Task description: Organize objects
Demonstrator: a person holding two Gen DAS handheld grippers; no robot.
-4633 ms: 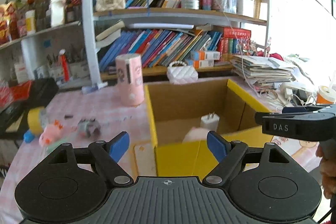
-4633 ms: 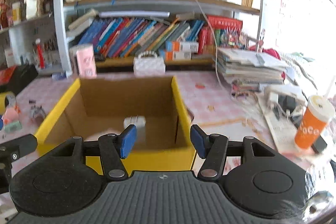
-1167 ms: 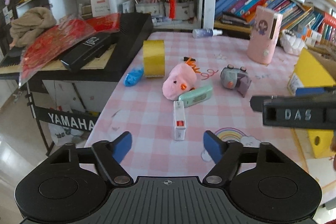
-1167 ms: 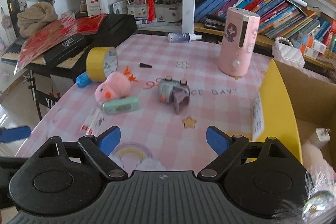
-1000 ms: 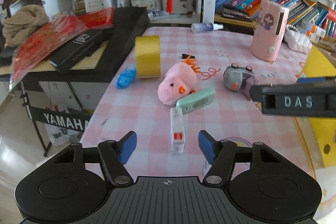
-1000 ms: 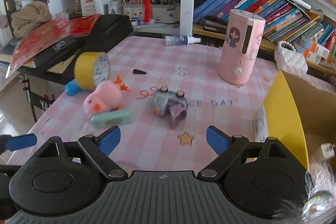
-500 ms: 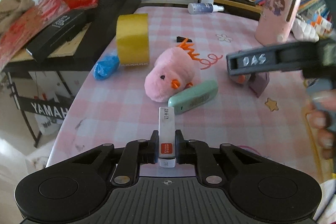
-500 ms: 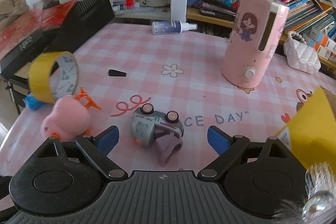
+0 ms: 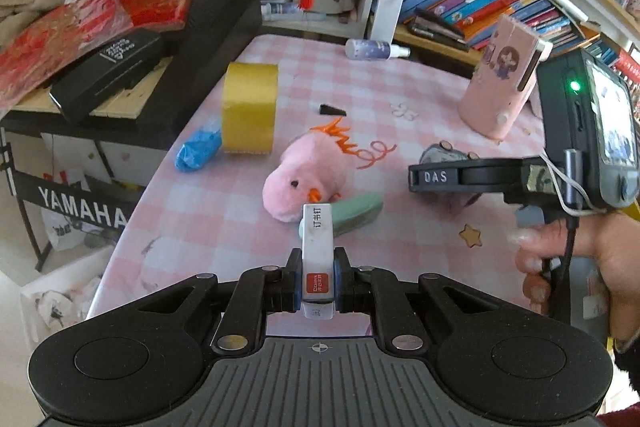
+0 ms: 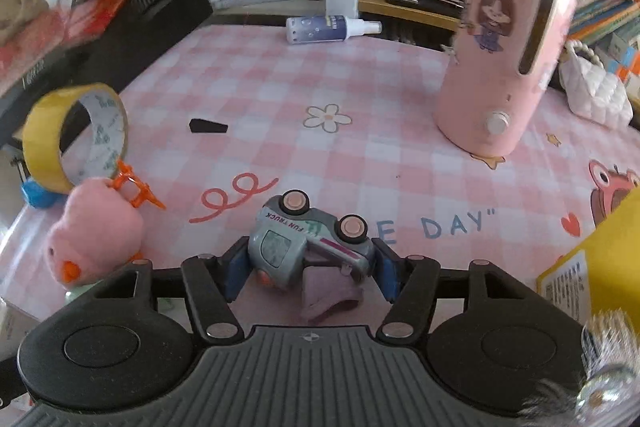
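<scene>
My left gripper [image 9: 316,285] is shut on a white staple box [image 9: 317,247] with a red label, held just above the pink checked table [image 9: 224,195]. Beyond it lie a pink plush chick [image 9: 306,175] and a mint green case [image 9: 352,213]. My right gripper [image 10: 308,269] has its blue pads on both sides of a grey toy truck [image 10: 308,241] that lies on its side on the table; the pads look to be touching it. The right gripper also shows in the left wrist view [image 9: 440,177], hiding most of the truck.
A yellow tape roll [image 9: 250,107], a blue wad [image 9: 198,149], a pink cylindrical humidifier [image 10: 504,59], a spray bottle [image 10: 328,27] and a small black wedge [image 10: 208,126] are on the table. A yellow box edge [image 10: 612,247] is at right. A black keyboard [image 9: 168,39] borders the left edge.
My left gripper closed on the staple box and lifted it slightly. My right gripper moved forward and down, and its pads narrowed around the toy truck.
</scene>
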